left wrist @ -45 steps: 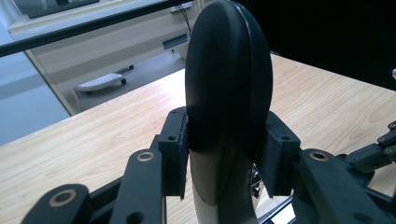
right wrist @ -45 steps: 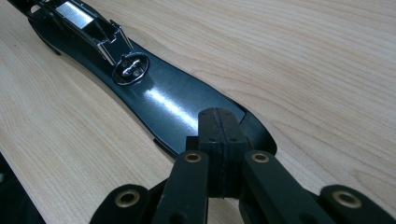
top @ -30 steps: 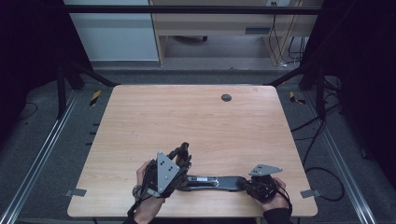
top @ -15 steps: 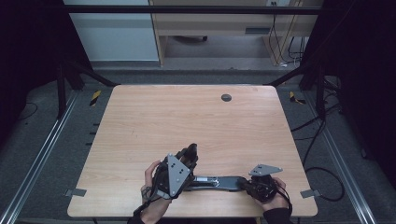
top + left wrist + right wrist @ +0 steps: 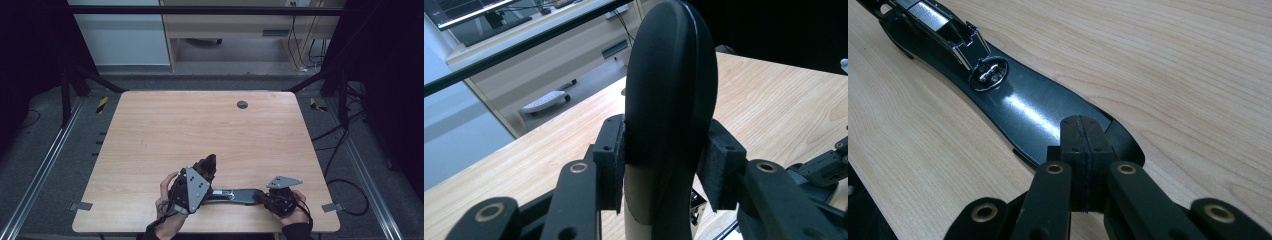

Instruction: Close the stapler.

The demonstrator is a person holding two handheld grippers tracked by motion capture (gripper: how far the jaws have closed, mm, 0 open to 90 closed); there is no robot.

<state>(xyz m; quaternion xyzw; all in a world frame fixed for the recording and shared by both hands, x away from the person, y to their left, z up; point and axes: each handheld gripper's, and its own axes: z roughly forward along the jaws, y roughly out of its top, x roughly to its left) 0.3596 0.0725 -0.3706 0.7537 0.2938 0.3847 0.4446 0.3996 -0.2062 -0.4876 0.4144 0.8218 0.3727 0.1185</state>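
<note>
A black stapler lies opened near the table's front edge (image 5: 200, 231). Its glossy base (image 5: 232, 195) lies flat, and in the right gripper view the base (image 5: 1018, 110) shows a metal anvil plate (image 5: 989, 74). My left gripper (image 5: 207, 162) is shut on the stapler's rounded black top arm (image 5: 671, 100), which stands up between the pads (image 5: 616, 160). My right gripper (image 5: 261, 196) is shut with its pads together and nothing between them. Its tip (image 5: 1083, 145) rests on the right end of the base.
A dark round grommet (image 5: 242, 104) sits in the table's far side. Metal rails (image 5: 45, 165) run along both sides of the table. Cables (image 5: 345, 185) trail on the floor at the right. A wooden desk (image 5: 225, 25) stands beyond the far edge.
My left hand and gripper have shifted slightly to the right, with the stapler's top arm in the jaws. The right gripper has stayed where it was.
</note>
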